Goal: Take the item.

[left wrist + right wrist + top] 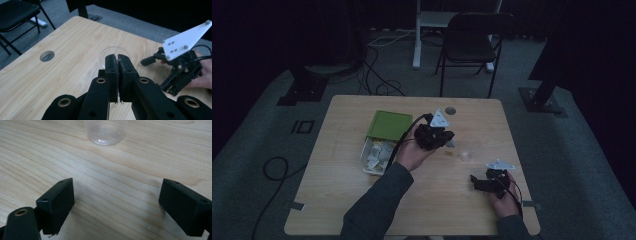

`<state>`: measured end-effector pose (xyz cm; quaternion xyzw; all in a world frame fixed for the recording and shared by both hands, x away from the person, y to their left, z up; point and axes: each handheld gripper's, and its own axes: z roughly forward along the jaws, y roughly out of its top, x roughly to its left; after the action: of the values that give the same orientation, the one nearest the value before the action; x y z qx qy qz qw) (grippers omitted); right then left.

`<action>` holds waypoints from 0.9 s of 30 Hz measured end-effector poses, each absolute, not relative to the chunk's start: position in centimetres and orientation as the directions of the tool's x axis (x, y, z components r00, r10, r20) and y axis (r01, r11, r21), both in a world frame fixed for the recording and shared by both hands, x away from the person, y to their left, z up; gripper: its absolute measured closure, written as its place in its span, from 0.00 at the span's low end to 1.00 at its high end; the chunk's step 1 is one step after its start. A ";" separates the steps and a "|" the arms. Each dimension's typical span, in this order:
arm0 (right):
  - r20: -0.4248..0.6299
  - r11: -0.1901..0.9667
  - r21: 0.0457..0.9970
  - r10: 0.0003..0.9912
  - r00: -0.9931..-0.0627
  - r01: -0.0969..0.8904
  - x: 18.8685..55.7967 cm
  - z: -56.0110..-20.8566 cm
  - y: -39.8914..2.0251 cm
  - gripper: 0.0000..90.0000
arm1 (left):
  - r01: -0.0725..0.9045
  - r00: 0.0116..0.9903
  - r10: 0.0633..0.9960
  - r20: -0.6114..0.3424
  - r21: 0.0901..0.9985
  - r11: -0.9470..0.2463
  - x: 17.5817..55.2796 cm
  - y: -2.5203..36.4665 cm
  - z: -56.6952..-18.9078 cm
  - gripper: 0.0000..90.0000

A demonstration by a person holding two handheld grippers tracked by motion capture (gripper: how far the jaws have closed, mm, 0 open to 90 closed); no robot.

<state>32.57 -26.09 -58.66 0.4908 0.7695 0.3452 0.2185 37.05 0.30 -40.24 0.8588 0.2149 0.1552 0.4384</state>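
A clear plastic cup (468, 148) stands right of the table's middle; it shows behind the jaws in the left gripper view (103, 57) and straight ahead in the right gripper view (105, 132). My left gripper (450, 136) hovers just left of the cup, its jaws (117, 60) pressed together with a thin pale strip pinched between them. A small pale piece (451, 144) hangs under it. My right gripper (479, 181) rests near the table's front right, jaws wide open (116, 202) over bare wood, pointing at the cup. It also appears in the left gripper view (156, 73).
A white box (368, 165) of paper packets with its green lid (388, 125) flipped back sits left of centre. A round cable hole (450, 110) is near the table's far edge. A black chair (472, 40) stands beyond the table.
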 end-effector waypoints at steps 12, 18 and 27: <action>0.003 0.280 0.746 0.906 -0.423 0.604 32.5 -58.7 -26.1 0.14 | 0.216 0.867 0.490 0.089 0.820 -0.531 37.6 -1.2 -39.4 0.98; 0.004 0.280 0.746 0.906 -0.424 0.605 32.5 -58.7 -26.1 0.14 | 0.213 0.867 0.488 0.096 0.815 -0.539 37.9 -2.0 -39.3 0.98; 0.003 0.282 0.746 0.905 -0.426 0.604 32.5 -58.7 -26.1 0.14 | 0.203 0.870 0.482 0.101 0.819 -0.536 38.5 -3.3 -39.0 0.98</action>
<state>32.51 -26.09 -58.67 0.4893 0.7706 0.3456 0.2177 38.48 -3.34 -38.97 0.8618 0.1987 0.1595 0.4386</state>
